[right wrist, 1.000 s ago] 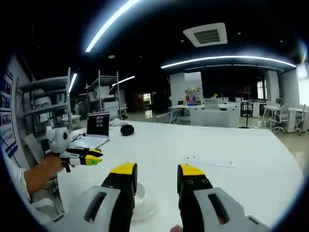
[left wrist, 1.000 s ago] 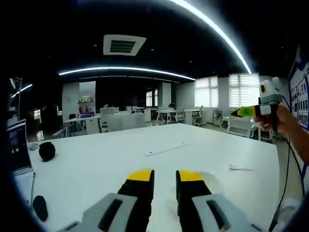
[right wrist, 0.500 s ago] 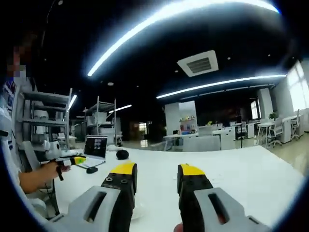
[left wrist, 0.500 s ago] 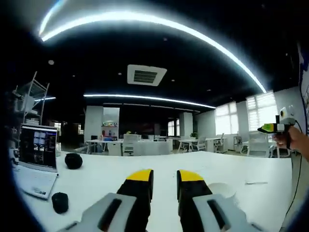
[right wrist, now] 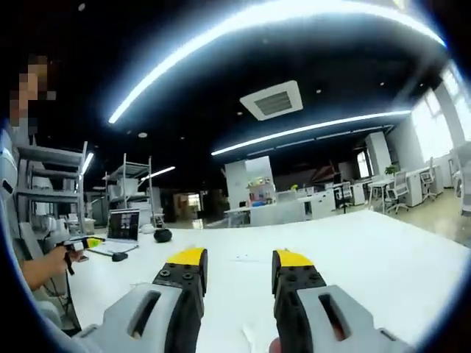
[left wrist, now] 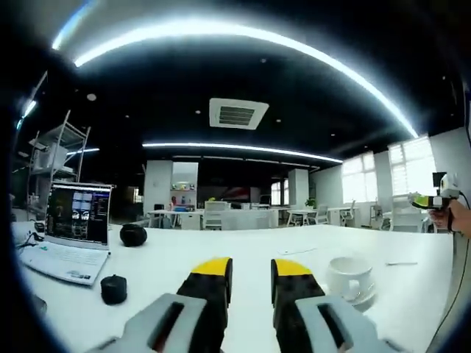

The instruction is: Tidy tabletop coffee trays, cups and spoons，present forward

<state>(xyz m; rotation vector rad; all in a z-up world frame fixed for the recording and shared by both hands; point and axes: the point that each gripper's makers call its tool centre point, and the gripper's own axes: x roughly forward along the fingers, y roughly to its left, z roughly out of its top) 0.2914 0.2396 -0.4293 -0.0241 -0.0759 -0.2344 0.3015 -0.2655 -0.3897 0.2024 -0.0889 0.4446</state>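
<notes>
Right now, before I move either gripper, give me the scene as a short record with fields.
left gripper: open, nothing between the jaws, held above the table
right gripper: open, nothing between the jaws
table: white, long
cup: white, upright on a saucer, right of the left gripper's jaws
spoon: lying on the table beyond the cup, apart from it
laptop: open, screen lit, at left
mouse: dark, in front of the laptop
round dark object: beside the laptop

Non-task items on the white tabletop [left wrist: 221,246]

An open silver laptop [left wrist: 70,232] with a lit screen sits far left. A round black object [left wrist: 133,234] lies just right of it, and a small black puck-shaped object [left wrist: 113,288] lies nearer, in front of the laptop.
</notes>
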